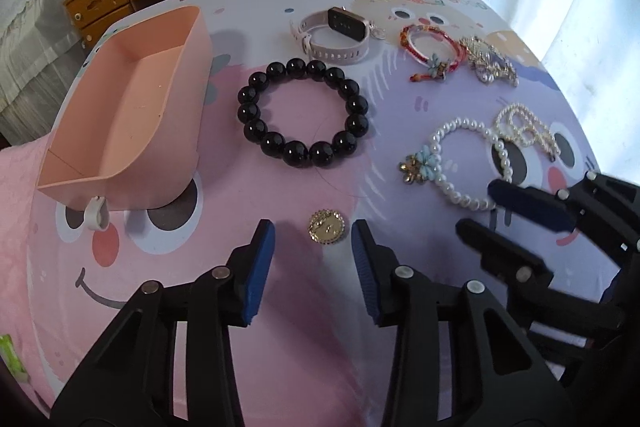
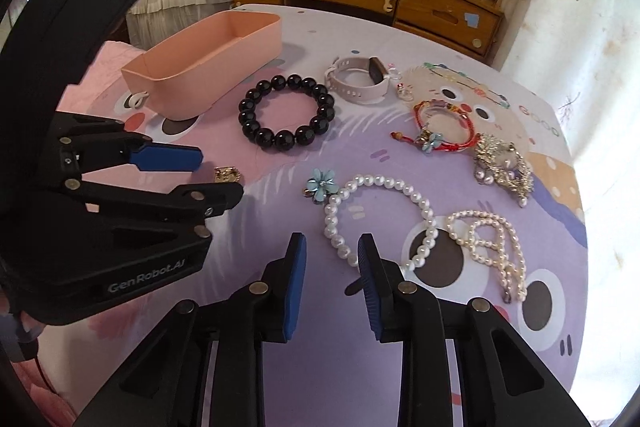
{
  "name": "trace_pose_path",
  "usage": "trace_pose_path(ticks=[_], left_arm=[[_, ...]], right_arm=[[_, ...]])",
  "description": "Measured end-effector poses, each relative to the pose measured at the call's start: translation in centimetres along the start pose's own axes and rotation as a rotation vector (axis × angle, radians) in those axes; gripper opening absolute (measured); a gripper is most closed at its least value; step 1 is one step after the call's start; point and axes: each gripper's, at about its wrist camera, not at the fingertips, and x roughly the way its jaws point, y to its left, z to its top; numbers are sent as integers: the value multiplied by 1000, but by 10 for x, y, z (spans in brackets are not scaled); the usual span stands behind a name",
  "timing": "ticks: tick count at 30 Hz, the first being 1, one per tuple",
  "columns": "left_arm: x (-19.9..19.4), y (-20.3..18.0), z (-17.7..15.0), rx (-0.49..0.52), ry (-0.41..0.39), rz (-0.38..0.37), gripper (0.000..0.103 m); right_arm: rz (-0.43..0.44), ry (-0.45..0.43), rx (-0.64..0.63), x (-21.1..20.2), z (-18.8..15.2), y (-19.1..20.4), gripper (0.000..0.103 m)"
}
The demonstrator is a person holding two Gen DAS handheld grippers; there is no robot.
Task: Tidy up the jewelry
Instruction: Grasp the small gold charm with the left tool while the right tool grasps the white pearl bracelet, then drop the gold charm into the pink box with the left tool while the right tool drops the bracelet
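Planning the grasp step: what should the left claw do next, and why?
Probably close on the gold brooch: the left claw brackets it, pads not yet touching. The pink tray, with nothing in it, sits left of it.

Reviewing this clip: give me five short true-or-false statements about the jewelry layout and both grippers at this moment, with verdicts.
1. The pink tray holds no jewelry. True.
2. The left gripper has the gold brooch between its open fingers. True.
3. The black bead bracelet lies inside the tray. False: it lies on the cloth beside it.
4. The right gripper clamps the watch. False: it is open at the pearl bracelet.
5. The watch is strapped shut in a loop. True.
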Motion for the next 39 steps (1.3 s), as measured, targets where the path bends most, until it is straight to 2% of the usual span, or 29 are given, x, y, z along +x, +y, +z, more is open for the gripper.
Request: trace_pose_path(ticks=[4,8,10,12,16,20,26,31,35,39], left_arm=[[0,2,-1,-30,-23,2,36],[0,1,-2,-34,-24,3,33],[-1,0,-3,-17,-32,-8,22],[-1,-5,-3,-1,-37,-13,17],[-1,-8,-3,4,-41,-24,17],[-4,-2,-2,-11,-34,-61,17],[-20,10,-6,-11,-74,-80,17],[-42,26,-7,25,-97,-111,17],[-58,49,-8,29,-67,-191,17],[-75,78,-7,33,-69,-190,17]], right_arm=[[-18,-6,-24,10,3,2,26],[7,11,15,22,7,-5,24],[10,5,19,23,7,-4,18],[9,9,12,26,10,-4,9],[18,12,60,21,8,-3,7],[82,35,174,14,9,-9,7],[129,27,267,2,11,-2,7],[181,-5,341,-21,14,6,7],[228,-50,394,-37,26,17,7],[222,-89,412,-48,49,37,7]])
